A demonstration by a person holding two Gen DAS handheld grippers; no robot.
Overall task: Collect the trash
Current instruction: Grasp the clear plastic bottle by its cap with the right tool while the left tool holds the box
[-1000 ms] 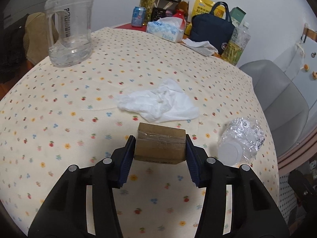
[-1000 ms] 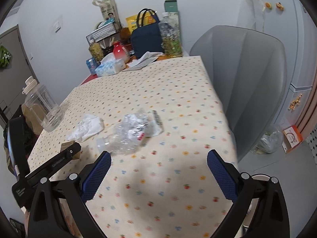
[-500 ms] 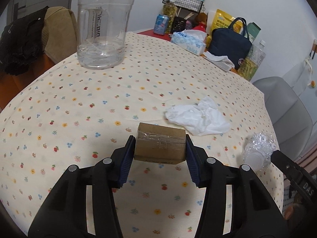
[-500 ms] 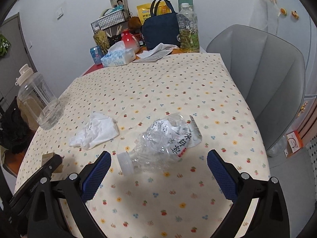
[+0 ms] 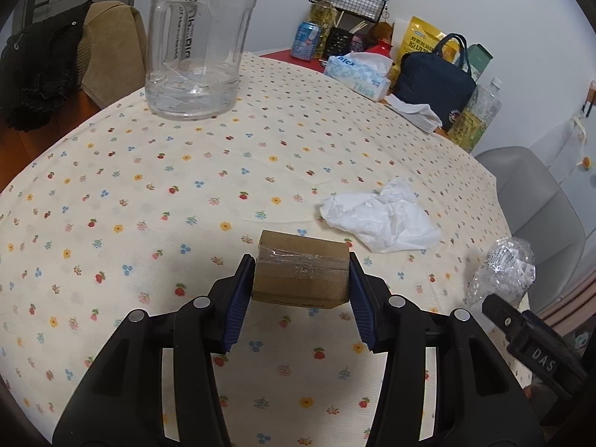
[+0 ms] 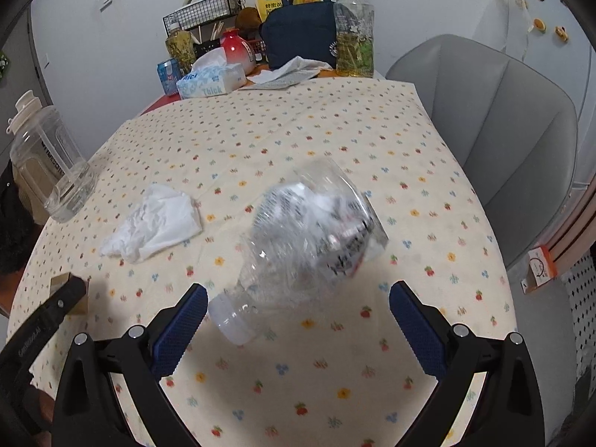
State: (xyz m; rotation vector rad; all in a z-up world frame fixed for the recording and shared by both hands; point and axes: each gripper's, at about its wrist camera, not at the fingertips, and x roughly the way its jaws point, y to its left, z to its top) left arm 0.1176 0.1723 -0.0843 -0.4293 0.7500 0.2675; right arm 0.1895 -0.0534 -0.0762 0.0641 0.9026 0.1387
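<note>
My left gripper [image 5: 301, 279] is shut on a small taped cardboard box [image 5: 301, 273] and holds it just above the flowered tablecloth. A crumpled white tissue [image 5: 380, 219] lies to its right; it also shows in the right wrist view [image 6: 154, 225]. A crushed clear plastic bottle [image 6: 309, 246] lies on its side, cap end toward me. My right gripper [image 6: 298, 316] is open, its jaws wide on either side of the bottle's neck end, not touching it. The bottle also shows at the right edge of the left wrist view [image 5: 503, 268].
A large clear water jug [image 5: 197, 37] stands at the far left. A tissue box [image 6: 210, 82], can, navy bag [image 6: 301, 33], tea bottle [image 6: 354, 41] and wire basket crowd the far end. A grey chair [image 6: 514, 141] stands at the table's right.
My right gripper has moved in close to the crushed bottle, which now lies between its open jaws. My left gripper, still holding the box, has shifted left and back.
</note>
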